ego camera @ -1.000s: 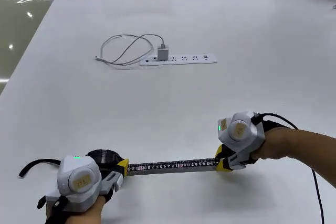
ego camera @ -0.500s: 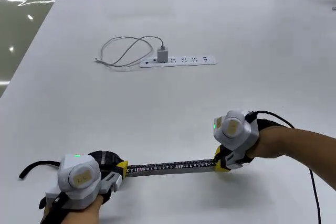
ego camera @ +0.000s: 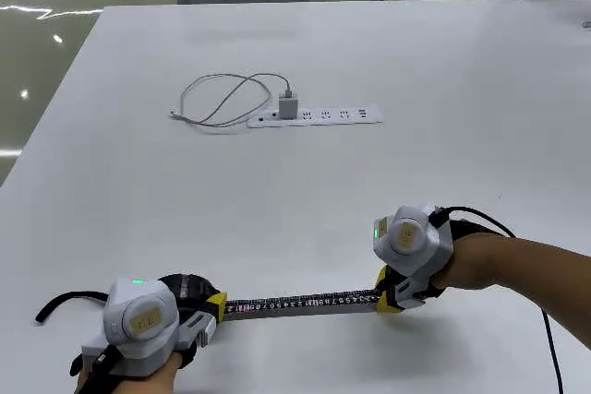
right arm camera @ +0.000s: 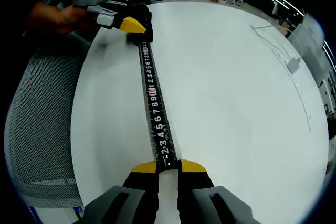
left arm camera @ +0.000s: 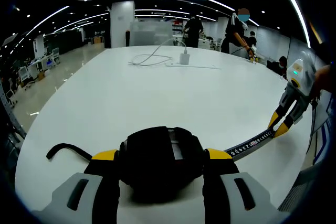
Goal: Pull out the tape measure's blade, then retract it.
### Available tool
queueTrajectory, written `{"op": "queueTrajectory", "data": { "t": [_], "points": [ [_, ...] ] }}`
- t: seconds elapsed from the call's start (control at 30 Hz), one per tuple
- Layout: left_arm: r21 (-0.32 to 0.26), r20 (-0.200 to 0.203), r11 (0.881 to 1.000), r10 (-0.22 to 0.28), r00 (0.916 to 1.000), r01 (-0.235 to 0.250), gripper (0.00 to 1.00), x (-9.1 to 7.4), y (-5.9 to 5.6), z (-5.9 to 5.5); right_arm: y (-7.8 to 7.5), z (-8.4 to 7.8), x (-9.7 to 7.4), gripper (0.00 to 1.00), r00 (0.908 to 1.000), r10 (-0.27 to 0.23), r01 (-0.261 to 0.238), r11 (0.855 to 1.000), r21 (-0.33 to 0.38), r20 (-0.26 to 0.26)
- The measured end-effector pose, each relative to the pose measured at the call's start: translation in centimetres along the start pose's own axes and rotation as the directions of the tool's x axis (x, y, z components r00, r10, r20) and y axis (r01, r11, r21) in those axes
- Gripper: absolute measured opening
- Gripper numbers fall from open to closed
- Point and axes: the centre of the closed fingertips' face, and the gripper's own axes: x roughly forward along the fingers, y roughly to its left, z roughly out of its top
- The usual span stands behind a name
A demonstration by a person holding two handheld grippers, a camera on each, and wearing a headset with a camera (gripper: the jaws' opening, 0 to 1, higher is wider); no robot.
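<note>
The tape measure's black case (ego camera: 184, 287) rests on the white table (ego camera: 305, 200) at the near left, and my left gripper (ego camera: 211, 309) is shut on it. In the left gripper view the case (left arm camera: 160, 156) sits between the yellow-tipped jaws of the left gripper (left arm camera: 161, 155). The black blade (ego camera: 300, 303) with white numbers lies pulled out flat to the right. My right gripper (ego camera: 386, 300) is shut on its end. In the right gripper view the blade (right arm camera: 152, 98) runs from the right gripper (right arm camera: 168, 167) up to the case held by the left gripper (right arm camera: 131, 24).
A white power strip (ego camera: 319, 116) with a plugged-in charger (ego camera: 288, 104) and a looped cable (ego camera: 222, 99) lies mid-table, far from both grippers. A grey mesh chair (right arm camera: 37, 129) stands at the table's near edge. People stand in the background (left arm camera: 236, 24).
The head camera has tilted, shifting the whole picture. My right gripper has edged slightly left toward the case with the blade's end. The left gripper holds still.
</note>
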Motion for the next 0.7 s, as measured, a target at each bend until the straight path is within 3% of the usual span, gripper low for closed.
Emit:
{"op": "queueTrajectory", "data": {
  "t": [0.7],
  "points": [
    [0.008,-0.003,1.0,-0.005,1.0,0.005,0.6,0.06,-0.01,-0.02,0.07,0.63,0.09,0.08,0.9995,0.005,-0.004,1.0,0.02,-0.032]
  ]
}}
